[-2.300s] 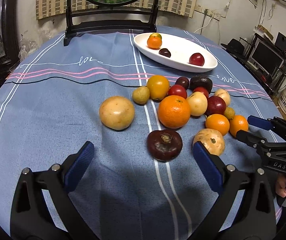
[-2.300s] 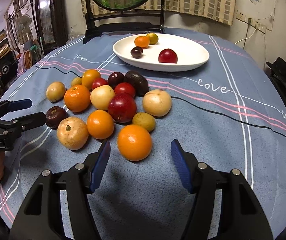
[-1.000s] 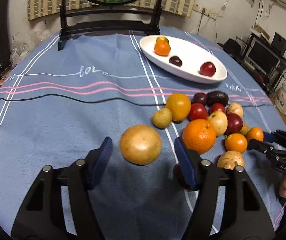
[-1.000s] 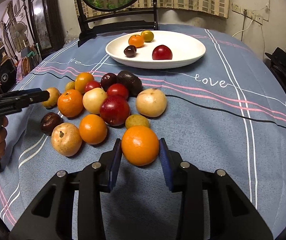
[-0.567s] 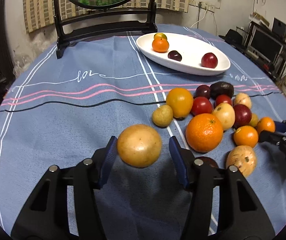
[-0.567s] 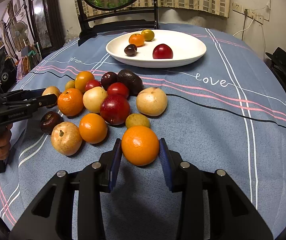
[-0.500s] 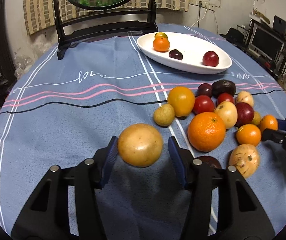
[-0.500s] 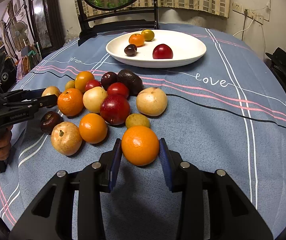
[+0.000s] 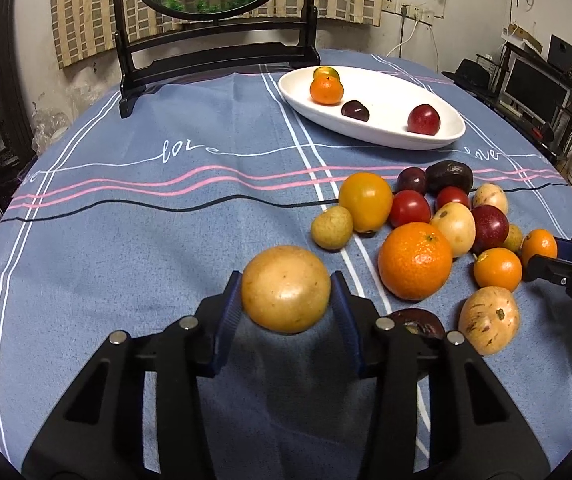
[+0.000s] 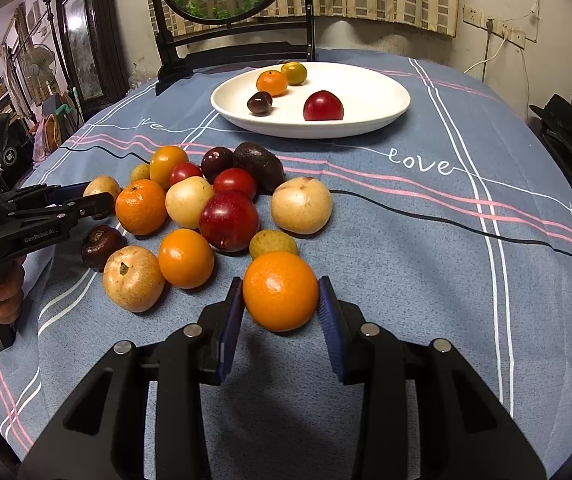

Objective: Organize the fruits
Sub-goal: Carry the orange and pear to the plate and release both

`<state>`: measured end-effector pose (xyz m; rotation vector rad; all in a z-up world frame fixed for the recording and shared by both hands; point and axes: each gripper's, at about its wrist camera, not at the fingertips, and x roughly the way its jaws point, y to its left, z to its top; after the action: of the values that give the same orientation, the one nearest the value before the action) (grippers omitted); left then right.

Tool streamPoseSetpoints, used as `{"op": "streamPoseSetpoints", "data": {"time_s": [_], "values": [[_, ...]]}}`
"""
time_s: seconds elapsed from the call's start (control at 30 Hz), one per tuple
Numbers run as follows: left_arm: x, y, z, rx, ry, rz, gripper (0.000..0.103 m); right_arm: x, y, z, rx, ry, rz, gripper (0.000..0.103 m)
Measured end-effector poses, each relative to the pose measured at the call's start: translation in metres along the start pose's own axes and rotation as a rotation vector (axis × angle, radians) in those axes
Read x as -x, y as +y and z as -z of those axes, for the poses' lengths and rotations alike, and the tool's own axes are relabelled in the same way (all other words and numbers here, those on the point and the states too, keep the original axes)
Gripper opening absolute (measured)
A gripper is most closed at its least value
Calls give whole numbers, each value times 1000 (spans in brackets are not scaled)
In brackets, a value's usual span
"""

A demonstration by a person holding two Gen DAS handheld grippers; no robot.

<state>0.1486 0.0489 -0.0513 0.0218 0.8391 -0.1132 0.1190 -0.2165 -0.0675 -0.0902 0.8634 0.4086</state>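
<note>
Both grippers are closed on fruit. On the left, the left gripper (image 9: 286, 308) clamps its blue pads against the two sides of a round tan fruit (image 9: 286, 289), which appears lifted clear of the blue tablecloth (image 9: 146, 240), with a soft shadow beneath it. Just right of its right finger, a dark brown fruit (image 9: 415, 320) lies partly hidden behind the black frame, and a large orange (image 9: 414, 260) sits a little farther out. On the right, the right gripper (image 10: 281, 310) has its pads pressed to either side of an orange fruit (image 10: 280, 290) at the near edge of the loose pile; whether it rests on the cloth or is raised off it is unclear. Touching or nearly touching that fruit from behind is a small yellow-green fruit (image 10: 273, 242), and beyond it the pile spreads left and back: a red plum (image 10: 228, 220), a pale tan fruit (image 10: 301, 205), a dark avocado (image 10: 260, 163) and several more oranges and tomatoes. Farther back, well apart from the pile, a white oval plate (image 10: 373, 92) holds four fruits: a small orange, a green-yellow one, a dark cherry-like one and a red one.
</note>
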Motion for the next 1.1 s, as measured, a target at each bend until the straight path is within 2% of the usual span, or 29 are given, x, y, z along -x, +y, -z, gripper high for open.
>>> {"op": "streamPoseSetpoints", "data": {"time_s": [0.17,0.27,0.37,0.53,0.63,0.8,0.93,1.1], "values": [[9,-2,2,11,-14,22,45,4,0,0,0,-21,-7,38],[22,-3,-7,26,-37,92,45,15,-5,-3,-36,-63,-97,38],[36,-11,-34,-7,-77,131,45,22,-13,-16,-91,-101,-180,38],[32,-27,-103,-23,-122,172,45,31,-27,-65,-111,-226,-118,38],[5,-39,-144,-35,-119,154,45,16,-43,-96,-166,-249,-93,38],[-52,-52,-181,-18,-61,143,45,-33,-64,-140,-214,-230,-75,38],[-91,-49,-190,18,-13,132,45,-66,-70,-156,-228,-206,-116,38],[-120,-41,-188,26,24,103,45,-95,-55,-170,-164,-163,-130,38]]}}
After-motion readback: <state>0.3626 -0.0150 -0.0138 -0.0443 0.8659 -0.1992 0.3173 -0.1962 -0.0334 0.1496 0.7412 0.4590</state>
